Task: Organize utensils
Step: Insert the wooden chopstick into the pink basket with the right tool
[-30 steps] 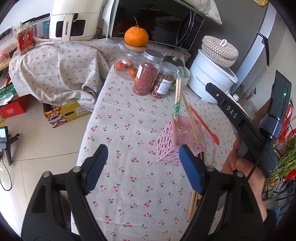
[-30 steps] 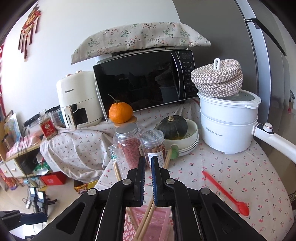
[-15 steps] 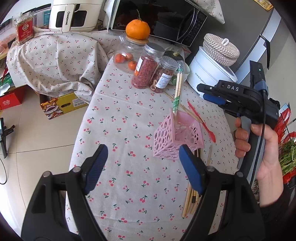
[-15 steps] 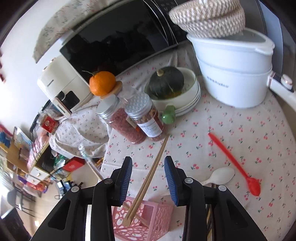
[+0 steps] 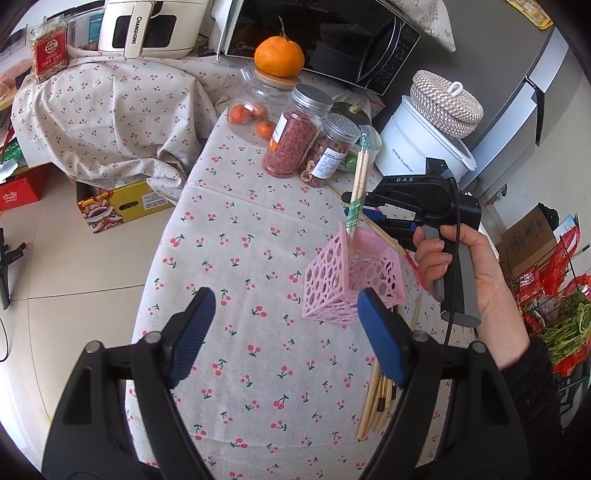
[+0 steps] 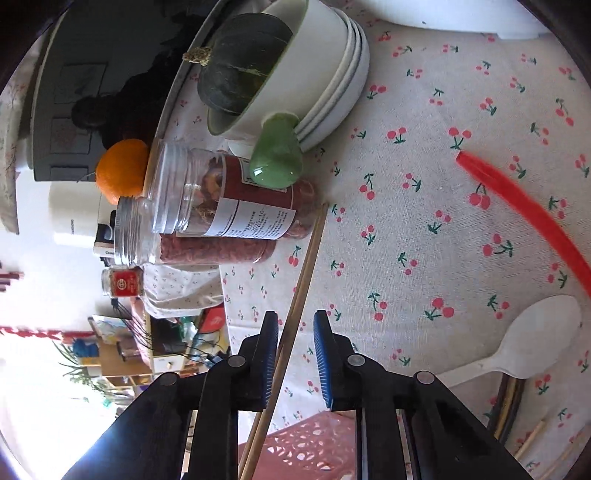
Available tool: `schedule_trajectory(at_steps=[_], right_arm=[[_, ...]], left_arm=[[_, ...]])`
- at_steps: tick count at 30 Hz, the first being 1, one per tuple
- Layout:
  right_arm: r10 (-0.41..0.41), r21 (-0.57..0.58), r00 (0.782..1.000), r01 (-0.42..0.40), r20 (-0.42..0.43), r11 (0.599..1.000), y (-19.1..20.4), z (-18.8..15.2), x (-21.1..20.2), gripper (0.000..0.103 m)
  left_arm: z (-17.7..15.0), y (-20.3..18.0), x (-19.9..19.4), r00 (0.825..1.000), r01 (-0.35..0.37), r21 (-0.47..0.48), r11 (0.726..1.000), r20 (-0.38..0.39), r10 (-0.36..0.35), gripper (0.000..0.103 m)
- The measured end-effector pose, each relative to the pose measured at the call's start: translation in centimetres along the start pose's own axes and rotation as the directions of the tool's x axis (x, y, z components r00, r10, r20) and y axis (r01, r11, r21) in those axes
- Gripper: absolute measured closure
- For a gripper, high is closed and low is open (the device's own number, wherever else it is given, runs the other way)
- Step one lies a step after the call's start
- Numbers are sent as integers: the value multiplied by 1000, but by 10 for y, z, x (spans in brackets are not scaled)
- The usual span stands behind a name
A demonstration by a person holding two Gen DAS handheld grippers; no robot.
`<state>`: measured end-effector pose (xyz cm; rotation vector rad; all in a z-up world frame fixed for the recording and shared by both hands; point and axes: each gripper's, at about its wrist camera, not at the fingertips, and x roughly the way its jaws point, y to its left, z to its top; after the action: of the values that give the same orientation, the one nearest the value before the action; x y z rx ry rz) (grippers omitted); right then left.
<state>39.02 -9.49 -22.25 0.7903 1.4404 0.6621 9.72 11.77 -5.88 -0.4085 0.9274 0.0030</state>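
Note:
A pink perforated holder (image 5: 352, 280) stands on the cherry tablecloth; its rim also shows in the right wrist view (image 6: 306, 446). A wrapped pair of chopsticks (image 5: 357, 186) stands in it, and a bare wooden pair (image 6: 299, 295) leans out of it. My left gripper (image 5: 284, 332) is open and empty, just in front of the holder. My right gripper (image 6: 295, 343) is open, its fingers apart on either side of the bare pair, above the holder. More chopsticks (image 5: 376, 395) lie on the cloth. A red spoon (image 6: 524, 206) and a white spoon (image 6: 517, 350) lie to the right.
Two spice jars (image 5: 295, 136) and a clear jar with an orange (image 5: 279, 55) on top stand behind the holder. A white bowl holds a dark squash (image 6: 243, 74). A white cooker (image 5: 424, 144) and a microwave (image 5: 325, 33) stand at the back.
My right gripper went from shut to open, letting go of the bare chopsticks in the holder, and tilted down toward the table. My left gripper stayed open.

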Motion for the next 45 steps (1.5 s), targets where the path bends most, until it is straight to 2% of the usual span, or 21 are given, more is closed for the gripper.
schedule_trajectory(at_steps=[3,8,10,12,17,20,22,26,29,34,37,38,40,41,44,45], right_arm=[[86,32,996,-86,-11,996,-7,5,10,92],[153,3,985,-153,86,988,-2,2,-11,96],[144,-16,981,-143,130,990,5,-3,-25,97],[169,-43,971,-164,171,985,11,-10,-39,98],[170,-52,958,-162,230,985,17,-26,-65,98],[151,-105,933,-123,327,987,25,-40,-88,98],[145,-176,902,-79,407,981,38,-57,-104,98],[191,-326,807,2,559,945,66,-92,-126,98],[211,-392,735,80,644,917,84,-113,-129,98],[140,-414,574,379,807,828,110,-151,-115,98],[109,-393,498,511,860,764,115,-167,-97,98],[105,-391,483,541,869,744,117,-171,-92,98],[94,-390,476,572,874,722,117,-176,-83,98],[90,-396,489,571,868,719,116,-176,-79,98],[73,-419,554,529,829,737,113,-173,-77,96],[71,-426,574,513,816,745,112,-173,-79,92]], left_arm=[[-1,-3,3,1000,-4,12,1000,-6,4,24],[-3,-5,4,1000,-4,16,1000,-15,4,24],[-3,-6,3,1000,-2,18,1000,-11,2,24],[-3,-6,1,1000,0,16,1000,-5,0,24],[-4,-5,1,1000,1,8,1000,-2,-1,24],[-4,-4,1,1000,6,-1,1000,-3,-6,24],[-4,-4,-1,1000,11,-2,1000,3,-11,24],[-4,-5,-4,1000,17,-1,1000,13,-17,24],[-4,-4,-4,1000,16,-4,1000,15,-16,24],[-3,-1,-5,1000,12,-17,1000,17,-12,24],[-2,-1,-6,1000,12,-18,1000,20,-12,24],[-2,-1,-7,1000,12,-17,1000,21,-12,24],[-2,-1,-7,1000,11,-17,1000,22,-10,24],[-2,0,-7,1000,10,-18,1000,22,-10,24],[-1,1,-7,1000,10,-24,1000,18,-10,24],[-1,1,-7,1000,12,-25,1000,18,-11,24]])
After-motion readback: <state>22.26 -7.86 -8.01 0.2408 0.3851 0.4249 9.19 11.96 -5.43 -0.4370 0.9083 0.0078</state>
